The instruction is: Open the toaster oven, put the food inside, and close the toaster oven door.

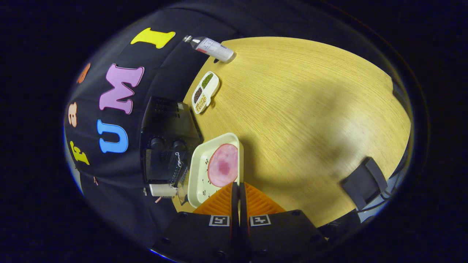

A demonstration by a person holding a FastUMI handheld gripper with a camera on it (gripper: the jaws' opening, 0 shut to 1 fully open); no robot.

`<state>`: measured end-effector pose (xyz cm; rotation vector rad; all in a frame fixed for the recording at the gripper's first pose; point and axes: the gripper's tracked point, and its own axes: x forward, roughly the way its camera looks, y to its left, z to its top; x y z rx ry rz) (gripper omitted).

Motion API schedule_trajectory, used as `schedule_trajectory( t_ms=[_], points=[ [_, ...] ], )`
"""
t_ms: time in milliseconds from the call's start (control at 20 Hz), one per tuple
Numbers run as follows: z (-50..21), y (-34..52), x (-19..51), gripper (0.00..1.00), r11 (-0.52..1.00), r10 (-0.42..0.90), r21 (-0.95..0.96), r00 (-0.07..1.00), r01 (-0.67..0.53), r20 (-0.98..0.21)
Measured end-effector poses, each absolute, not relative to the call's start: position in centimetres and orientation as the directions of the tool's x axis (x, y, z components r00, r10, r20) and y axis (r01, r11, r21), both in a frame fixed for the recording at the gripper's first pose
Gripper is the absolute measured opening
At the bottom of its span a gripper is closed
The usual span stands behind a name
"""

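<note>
The wooden table (310, 109) carries a toaster oven (166, 146), cream tray (199, 179), divided dish (205, 92) and bottle (212, 48).

Light wooden table (310, 109) backed by a black cloth wall (109, 175).

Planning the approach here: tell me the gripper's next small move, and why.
Probably swing toward the toaster oven and open the fingers. The gripper is shut with nothing between its fingers, its tips at the edge of the tray holding the round pink food. Whether the oven door is open is hard to tell.
</note>
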<state>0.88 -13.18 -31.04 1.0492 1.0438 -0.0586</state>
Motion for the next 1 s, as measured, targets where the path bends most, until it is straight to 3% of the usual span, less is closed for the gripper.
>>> schedule_trajectory(
  t_ms=[550, 1000],
  points=[
    [-27.7, -5.3, 1.5, 0.06, 0.472, 0.393, 0.75, 0.651, 0.464, -0.65],
    [-26.4, 2.8, 4.1, 0.06, 0.446, 0.447, 0.784, 0.651, 0.433, -0.614]
  ],
)
